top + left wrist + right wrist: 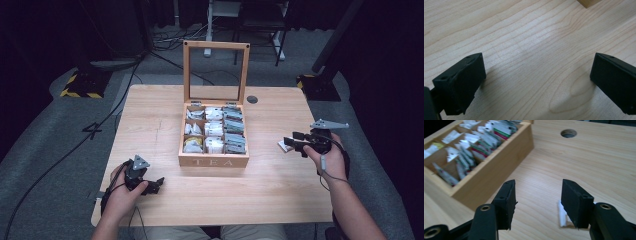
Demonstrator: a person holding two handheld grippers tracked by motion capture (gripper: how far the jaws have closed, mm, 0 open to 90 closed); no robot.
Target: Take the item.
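Overhead light brightens the pale wooden worktop (165, 115) while the surrounding floor falls dark; soft shadows pool beneath the black jaws, whose near edges blur, grain slightly soft

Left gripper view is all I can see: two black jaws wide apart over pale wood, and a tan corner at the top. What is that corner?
Observer: It belongs to a wooden tea box, marked TEA on its front wall, in the middle of the table.
Visitor: Is the box shut?
Observer: No, its framed lid stands upright behind compartments of tea bags.
Visitor: What about the other hand?
Observer: The right gripper hangs open to the right of the box, with a small white packet lying on the table by one jaw.
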